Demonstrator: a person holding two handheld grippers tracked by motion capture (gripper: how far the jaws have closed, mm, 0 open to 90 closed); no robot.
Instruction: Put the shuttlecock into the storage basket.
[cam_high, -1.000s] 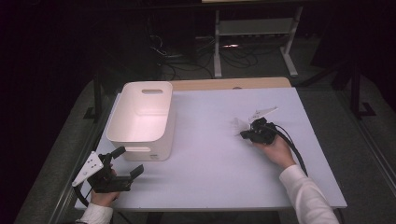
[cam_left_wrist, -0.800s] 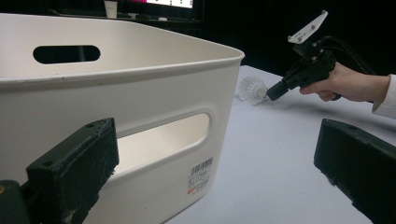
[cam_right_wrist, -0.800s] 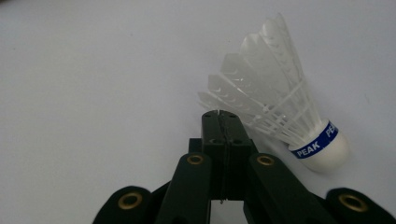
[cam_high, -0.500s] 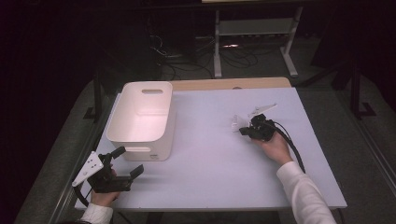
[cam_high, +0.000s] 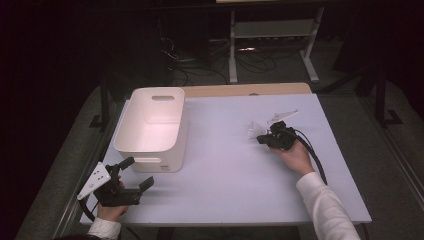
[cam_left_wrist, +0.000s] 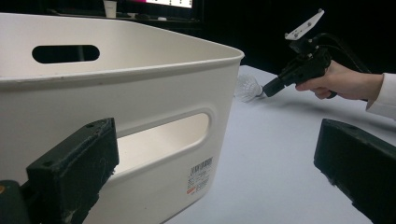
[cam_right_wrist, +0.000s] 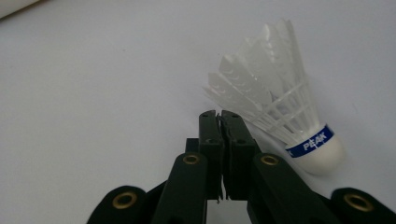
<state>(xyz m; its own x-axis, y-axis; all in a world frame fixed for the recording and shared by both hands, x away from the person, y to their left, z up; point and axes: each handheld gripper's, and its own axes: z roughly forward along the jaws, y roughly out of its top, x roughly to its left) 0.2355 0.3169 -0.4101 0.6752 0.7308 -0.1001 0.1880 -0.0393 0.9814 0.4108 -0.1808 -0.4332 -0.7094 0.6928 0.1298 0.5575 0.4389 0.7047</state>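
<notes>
**Shuttlecock beside a closed gripper, bin across the table**

While the right gripper (cam_right_wrist: 220, 116) rests low on the right half of the table (cam_high: 225, 170), its two black jaws are pressed together with nothing between them. A white feather shuttlecock (cam_right_wrist: 280, 126) lies on its side just beside those jaws, feathers fanned toward the far side, white cork with a blue band toward the near side. Whether the feathers brush the jaw tips cannot be told. From above, the shuttlecock (cam_high: 256, 130) sits just left of the right gripper (cam_high: 263, 138), well apart from the white plastic bin (cam_high: 152, 125) on the left half of the table. At the near left corner, the left gripper (cam_high: 137, 172) is held level with its jaws spread wide and empty, pointing at the near wall of the bin (cam_left_wrist: 140, 93), close to its handle slot.
</notes>
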